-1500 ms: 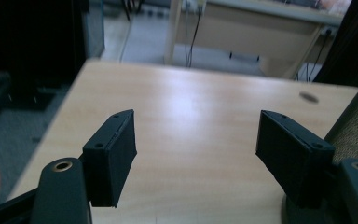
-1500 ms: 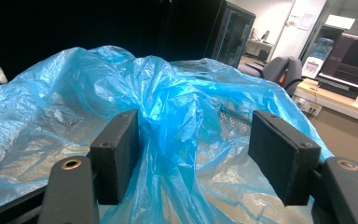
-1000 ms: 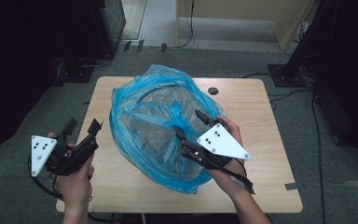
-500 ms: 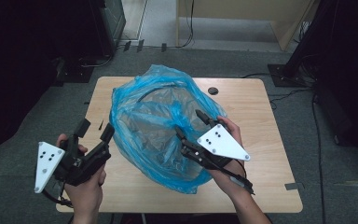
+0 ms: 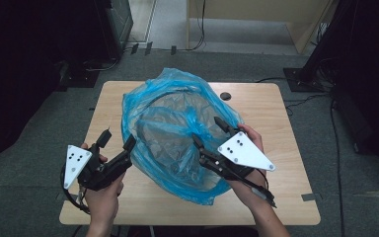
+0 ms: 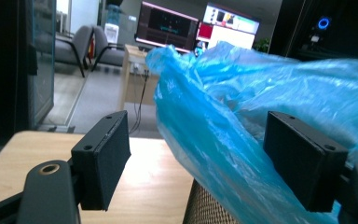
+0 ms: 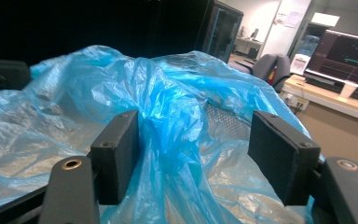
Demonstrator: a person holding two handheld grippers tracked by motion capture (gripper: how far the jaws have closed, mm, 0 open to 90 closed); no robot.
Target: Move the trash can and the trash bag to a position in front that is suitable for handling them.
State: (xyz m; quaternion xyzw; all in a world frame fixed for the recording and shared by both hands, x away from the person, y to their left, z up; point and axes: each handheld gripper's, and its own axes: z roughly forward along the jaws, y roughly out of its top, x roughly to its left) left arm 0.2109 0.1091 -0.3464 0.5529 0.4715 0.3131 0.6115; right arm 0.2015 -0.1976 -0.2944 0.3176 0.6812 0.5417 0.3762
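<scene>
A blue plastic bag (image 5: 177,133) is draped over a dark mesh bin (image 5: 187,106) in the middle of the wooden table (image 5: 276,128). My left gripper (image 5: 117,140) is open at the bag's left edge. In the left gripper view, a fold of the bag (image 6: 223,121) runs between its spread jaws (image 6: 203,154), and the bin's mesh (image 6: 207,207) shows below. My right gripper (image 5: 208,132) is open over the bag's right side. A bunched ridge of the bag (image 7: 172,121) rises between its jaws (image 7: 198,154), with mesh (image 7: 223,122) behind the film.
A small dark round object (image 5: 225,95) lies on the table behind the bag. A strip of tape (image 5: 308,197) sits near the front right corner. Dark equipment and cables surround the table on the floor.
My left gripper has moved right from the table's left edge up to the bag's side. The right gripper and the bag have stayed put.
</scene>
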